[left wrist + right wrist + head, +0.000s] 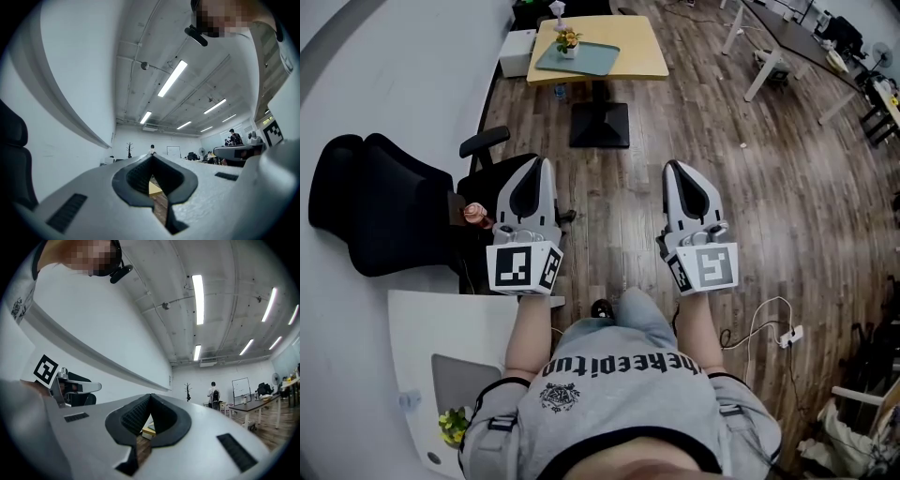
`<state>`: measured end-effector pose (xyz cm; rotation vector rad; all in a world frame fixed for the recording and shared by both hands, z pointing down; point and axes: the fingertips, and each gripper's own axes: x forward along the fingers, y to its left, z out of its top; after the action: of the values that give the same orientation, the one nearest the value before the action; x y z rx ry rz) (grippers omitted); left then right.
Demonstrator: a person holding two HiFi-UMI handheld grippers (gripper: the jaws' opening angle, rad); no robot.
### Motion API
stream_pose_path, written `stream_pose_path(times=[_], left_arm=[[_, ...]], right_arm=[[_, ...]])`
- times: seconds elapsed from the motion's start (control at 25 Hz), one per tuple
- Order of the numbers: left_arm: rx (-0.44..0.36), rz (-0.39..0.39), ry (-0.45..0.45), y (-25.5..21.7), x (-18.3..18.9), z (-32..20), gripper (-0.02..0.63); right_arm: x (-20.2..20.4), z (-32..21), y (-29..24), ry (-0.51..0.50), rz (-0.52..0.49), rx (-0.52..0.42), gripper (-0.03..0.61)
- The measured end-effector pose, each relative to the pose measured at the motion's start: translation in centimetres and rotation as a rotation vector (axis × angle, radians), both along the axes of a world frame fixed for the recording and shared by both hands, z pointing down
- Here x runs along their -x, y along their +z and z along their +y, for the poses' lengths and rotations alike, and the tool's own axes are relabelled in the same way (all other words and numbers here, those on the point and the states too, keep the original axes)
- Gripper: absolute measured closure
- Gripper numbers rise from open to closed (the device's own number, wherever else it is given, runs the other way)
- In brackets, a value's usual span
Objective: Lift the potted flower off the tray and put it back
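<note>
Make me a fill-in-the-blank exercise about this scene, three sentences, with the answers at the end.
1. The potted flower stands ___ the tray on the far table.
2. The left gripper and the right gripper both have their jaws ___, with nothing between them.
3. The office chair beside the left gripper is ___ in colour.

Missing words: on; shut; black.
</note>
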<state>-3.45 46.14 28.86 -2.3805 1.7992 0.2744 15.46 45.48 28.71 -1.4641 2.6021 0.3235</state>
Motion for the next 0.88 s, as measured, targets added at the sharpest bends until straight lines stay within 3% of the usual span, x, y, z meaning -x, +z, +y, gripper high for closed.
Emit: stream_pose_path(times=[0.32, 0.88], left_arm=[[-0.018, -0.006, 0.012, 0.5, 1.0, -5.8, 0.611], [-0.042, 0.02, -0.106, -1.6, 5.4, -22.2, 0.611]], right_arm=[[1.5, -6.3, 0.4, -0.012, -0.003, 0.002, 0.576], [5.2, -24.9, -1.9, -0.095, -0.003, -0.026, 0.575]])
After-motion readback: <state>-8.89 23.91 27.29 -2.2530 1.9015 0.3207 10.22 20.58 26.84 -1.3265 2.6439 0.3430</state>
